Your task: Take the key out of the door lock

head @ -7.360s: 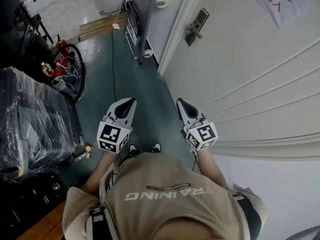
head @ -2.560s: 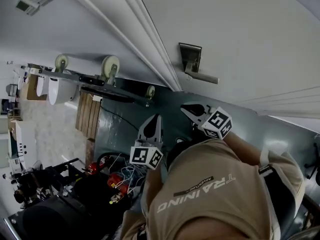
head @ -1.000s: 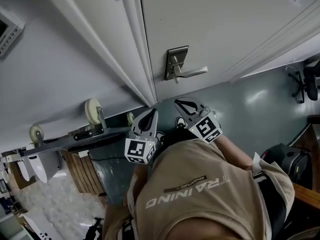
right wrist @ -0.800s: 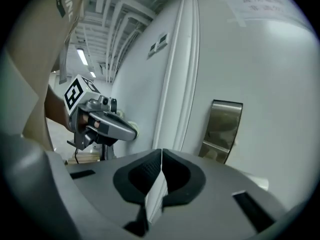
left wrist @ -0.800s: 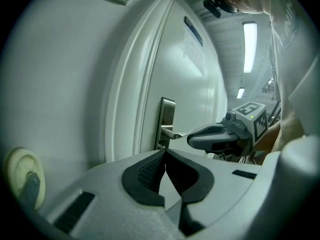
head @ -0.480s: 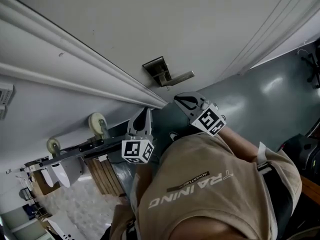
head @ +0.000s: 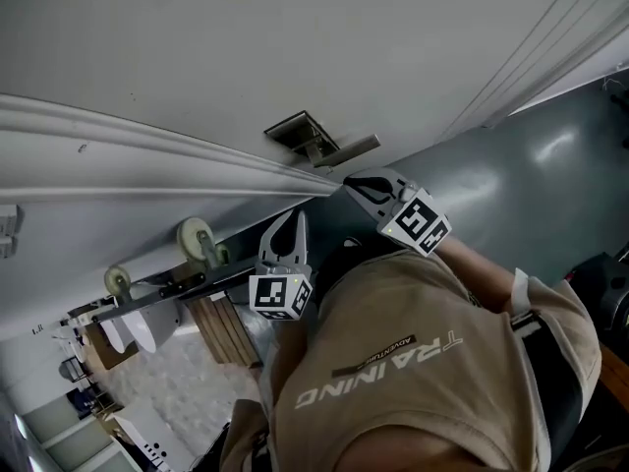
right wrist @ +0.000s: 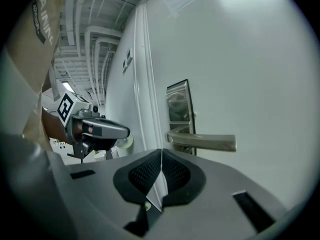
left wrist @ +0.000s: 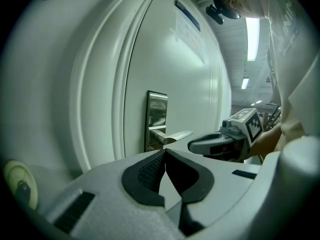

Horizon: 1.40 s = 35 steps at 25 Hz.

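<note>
The glossy grey-green floor (head: 531,155) spreads out to the right of the right tongs (head: 352,182) and catches pale patches of light. At its far right edge, well apart from both tongs, stands a black object (head: 601,283), cut off too much to name. To the left of the left tongs (head: 291,219) a dark trolley frame (head: 167,288) stands by the wall (head: 88,214), its cream casters (head: 197,239) turned outward. Wooden boards (head: 224,327) lie on the floor just beside and below the left tongs. Past the boards the floor changes to pale speckled tile (head: 182,386), where white fixtures (head: 138,330) stand, too small to identify.
</note>
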Tool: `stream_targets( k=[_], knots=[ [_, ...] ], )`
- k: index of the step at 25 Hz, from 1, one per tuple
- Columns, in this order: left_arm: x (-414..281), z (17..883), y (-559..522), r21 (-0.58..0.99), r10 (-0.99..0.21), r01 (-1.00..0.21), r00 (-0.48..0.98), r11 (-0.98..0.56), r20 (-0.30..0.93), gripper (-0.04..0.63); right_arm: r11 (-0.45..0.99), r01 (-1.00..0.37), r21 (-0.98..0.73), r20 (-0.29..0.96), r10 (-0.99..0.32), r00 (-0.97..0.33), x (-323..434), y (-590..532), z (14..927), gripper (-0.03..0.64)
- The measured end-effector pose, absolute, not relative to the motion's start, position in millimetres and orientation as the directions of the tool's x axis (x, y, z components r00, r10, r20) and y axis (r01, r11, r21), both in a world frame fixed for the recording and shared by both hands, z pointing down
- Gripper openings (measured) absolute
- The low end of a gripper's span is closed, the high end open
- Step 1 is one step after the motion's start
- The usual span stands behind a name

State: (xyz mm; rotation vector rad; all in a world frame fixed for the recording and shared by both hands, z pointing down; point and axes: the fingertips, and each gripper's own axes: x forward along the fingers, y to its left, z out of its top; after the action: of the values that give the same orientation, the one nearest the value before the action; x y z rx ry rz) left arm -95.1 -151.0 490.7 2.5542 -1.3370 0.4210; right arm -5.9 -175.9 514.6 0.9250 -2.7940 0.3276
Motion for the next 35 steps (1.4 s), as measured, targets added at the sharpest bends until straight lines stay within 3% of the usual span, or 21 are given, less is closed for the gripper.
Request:
stream_targets(
  k=[13,35],
  knots=[
    [-118,469,-157,0.107,-0.729,-0.772,0.629,-0.627,0.271,0.009,0.77,-0.628,-0.115,0.241,-0.592,-0.769,-44,-174,477,0.014],
    [-111,464,-173,0.136,-0.674,-0.709,0.702,-0.692,0.23,0.009,0.692,-0.709,-0.134,0.329,-0.644,-0.691,-30,-177,480,0.014]
  ],
)
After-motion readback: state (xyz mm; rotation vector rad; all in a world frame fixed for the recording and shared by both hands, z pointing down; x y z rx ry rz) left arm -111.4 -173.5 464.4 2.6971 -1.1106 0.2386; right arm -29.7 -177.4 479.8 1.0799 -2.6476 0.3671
